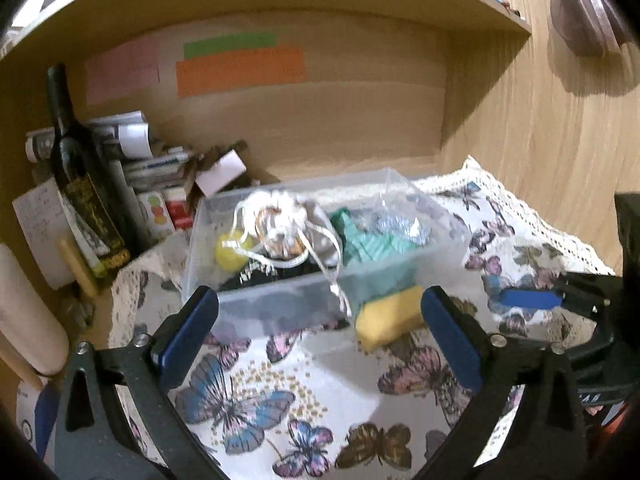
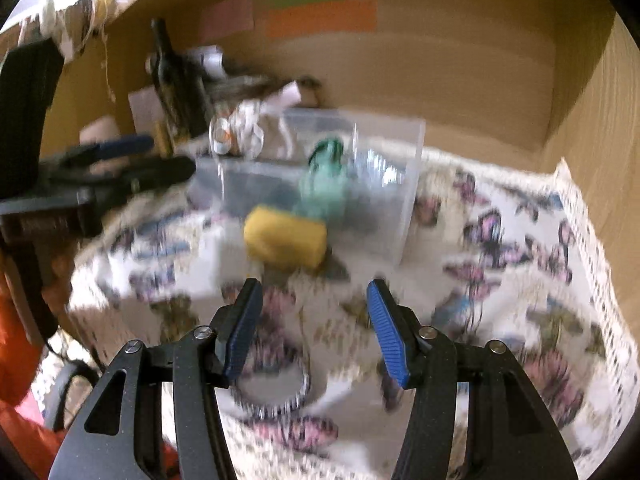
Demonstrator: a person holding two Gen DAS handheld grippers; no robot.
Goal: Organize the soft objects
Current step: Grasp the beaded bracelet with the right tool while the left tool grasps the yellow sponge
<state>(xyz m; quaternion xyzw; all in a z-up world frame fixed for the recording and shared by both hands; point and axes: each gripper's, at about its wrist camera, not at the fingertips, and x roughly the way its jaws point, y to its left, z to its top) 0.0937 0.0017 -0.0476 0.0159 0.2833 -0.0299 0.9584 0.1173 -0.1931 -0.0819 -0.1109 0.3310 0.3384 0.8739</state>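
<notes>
- While most soft items are already sitting inside the clear plastic bin (image 1: pixel 280 296), one yellow sponge (image 1: pixel 390 318) is lying outside it on the butterfly tablecloth (image 1: pixel 256 396), touching the bin's near wall toward its right end.
- Inside the bin, a yellow ball (image 1: pixel 232 254) is resting at the left, a white drawstring pouch (image 1: pixel 280 220) is sitting in the middle with its cord hanging over the near wall, and a green cloth (image 1: pixel 368 246) is lying to the right.
- By this layout, the step in hand is judged to be collecting the sponge, the last loose item.
- The left gripper (image 1: pixel 320 320) is hovering near the bin with its jaws spread wide and holding nothing.
- The right gripper (image 2: pixel 314 300) is pointing at the sponge from the near side, jaws parted and empty; this view is blurred.
- The next move is calling for one gripper to straddle the sponge, close gently, lift it over the near wall and avoid snagging the cord.
- A dark bottle (image 1: pixel 74 168) and stacked papers (image 1: pixel 132 148) are standing far left.
</notes>
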